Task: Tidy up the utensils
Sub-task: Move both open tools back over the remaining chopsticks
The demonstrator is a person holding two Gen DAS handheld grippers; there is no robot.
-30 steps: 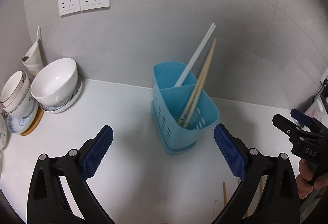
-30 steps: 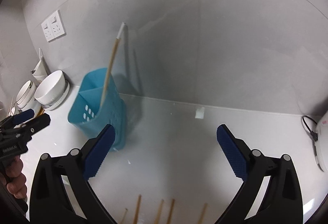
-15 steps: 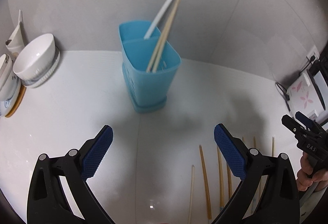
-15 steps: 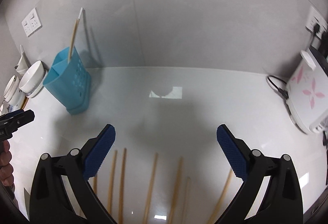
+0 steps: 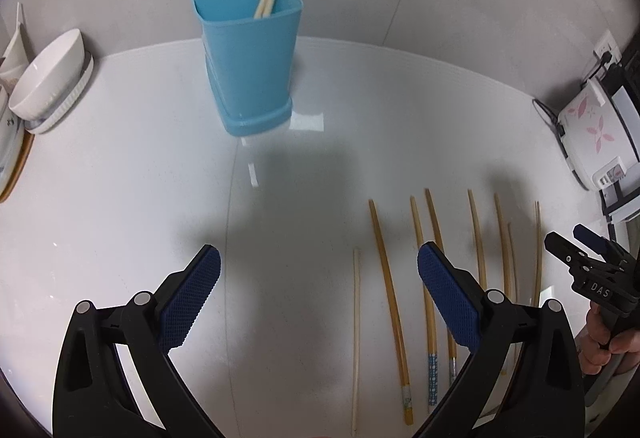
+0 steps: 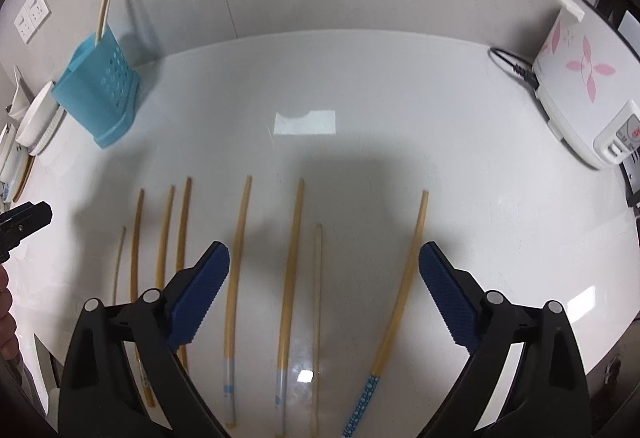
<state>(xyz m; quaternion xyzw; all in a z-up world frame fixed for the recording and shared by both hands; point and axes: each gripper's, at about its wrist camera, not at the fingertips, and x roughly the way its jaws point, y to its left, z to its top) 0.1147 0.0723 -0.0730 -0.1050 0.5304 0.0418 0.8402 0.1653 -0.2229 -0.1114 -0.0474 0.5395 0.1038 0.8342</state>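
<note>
My left gripper (image 5: 319, 292) and right gripper (image 6: 324, 292) both hang with jaws spread wide, gripping nothing, above the white counter (image 6: 400, 85); loose chopsticks (image 6: 291, 270) lie in a row beneath them; farther back, the blue holder (image 5: 248, 49) stands upright with three chopsticks inside.

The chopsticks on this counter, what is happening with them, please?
A person holds two grippers over a white counter. Both the left gripper and the right gripper are open and empty. Eight chopsticks lie loose in a row, and a few stand in the blue utensil holder.
</note>
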